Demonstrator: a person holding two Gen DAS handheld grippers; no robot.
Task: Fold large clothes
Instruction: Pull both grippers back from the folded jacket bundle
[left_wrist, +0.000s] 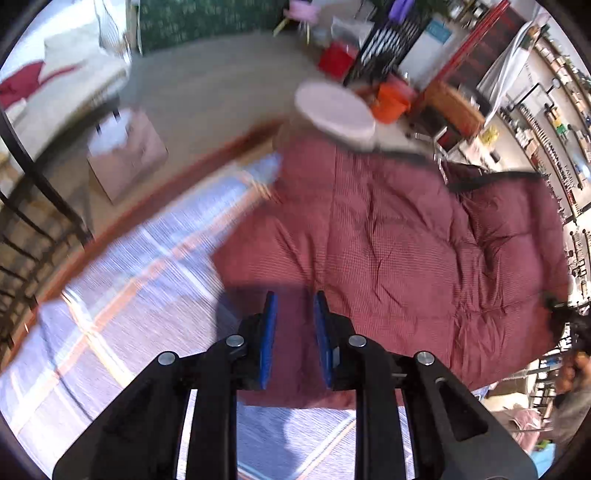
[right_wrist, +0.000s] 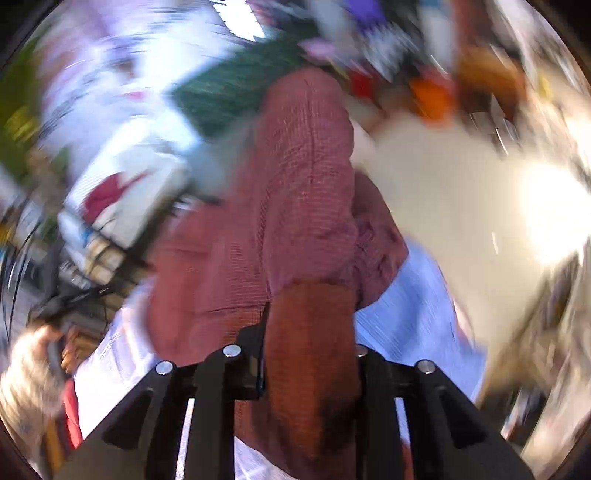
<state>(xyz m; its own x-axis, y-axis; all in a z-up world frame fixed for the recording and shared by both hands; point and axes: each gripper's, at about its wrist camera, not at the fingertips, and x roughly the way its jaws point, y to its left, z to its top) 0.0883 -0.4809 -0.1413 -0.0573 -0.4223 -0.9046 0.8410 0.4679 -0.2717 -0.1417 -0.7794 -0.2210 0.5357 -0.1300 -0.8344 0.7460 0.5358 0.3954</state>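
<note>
A large maroon checked garment (left_wrist: 406, 240) lies spread and wrinkled on a blue-and-white striped cloth (left_wrist: 129, 295) in the left wrist view. My left gripper (left_wrist: 295, 295) hangs above the garment's near left edge, pointing steeply down. Its blue pads (left_wrist: 267, 343) stand a narrow gap apart with nothing between them. In the blurred right wrist view a thick bunch of the same garment (right_wrist: 295, 184) rises out of my right gripper (right_wrist: 310, 317). The fabric fills the space between the fingers and hides their tips. The rest trails down to the striped cloth (right_wrist: 413, 314).
Beyond the striped cloth lie bare floor, a cardboard box (left_wrist: 125, 155), a white round lid (left_wrist: 336, 110), an orange bucket (left_wrist: 391, 98) and a red box (left_wrist: 336, 59). A black metal railing (left_wrist: 33, 206) runs down the left. Cluttered shelves (left_wrist: 546, 110) fill the right.
</note>
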